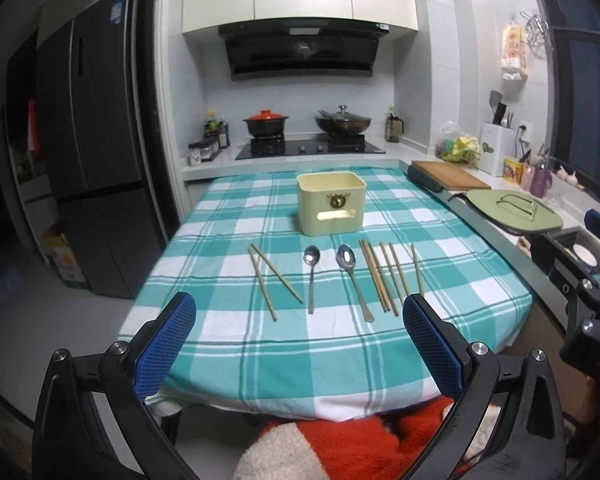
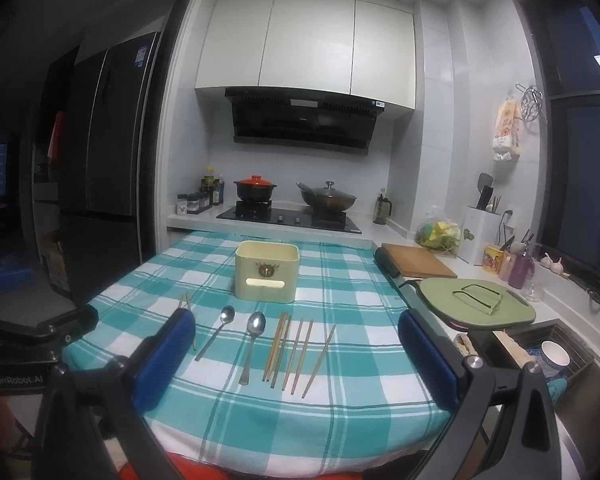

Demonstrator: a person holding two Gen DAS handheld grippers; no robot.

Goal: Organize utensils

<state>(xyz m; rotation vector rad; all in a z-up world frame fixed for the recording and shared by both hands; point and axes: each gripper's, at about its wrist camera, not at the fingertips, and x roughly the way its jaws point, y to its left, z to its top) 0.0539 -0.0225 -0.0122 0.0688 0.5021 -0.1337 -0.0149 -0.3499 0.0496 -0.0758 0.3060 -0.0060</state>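
On your desk [image 1: 228,364], over the teal-and-white checked cloth, you have two metal spoons and seven wooden chopsticks laid out in a row, handles toward you. The smaller spoon [image 1: 311,276] lies left of the larger spoon [image 1: 352,280]. Two chopsticks [image 1: 274,280] sit apart at the left, crossing near their far ends; five chopsticks [image 1: 388,276] lie right of the spoons, the last one a little apart.

Behind the row stands one cream holder box [image 1: 331,203], open-topped, with a slot and a small emblem on its front; nothing lies between it and the utensils.

Your left claw [image 1: 299,344] hangs near the desk's front edge, blue pads wide apart and empty. Your right claw [image 2: 296,360] is likewise spread wide over the row, holding nothing; its left pad hides part of the left pair.
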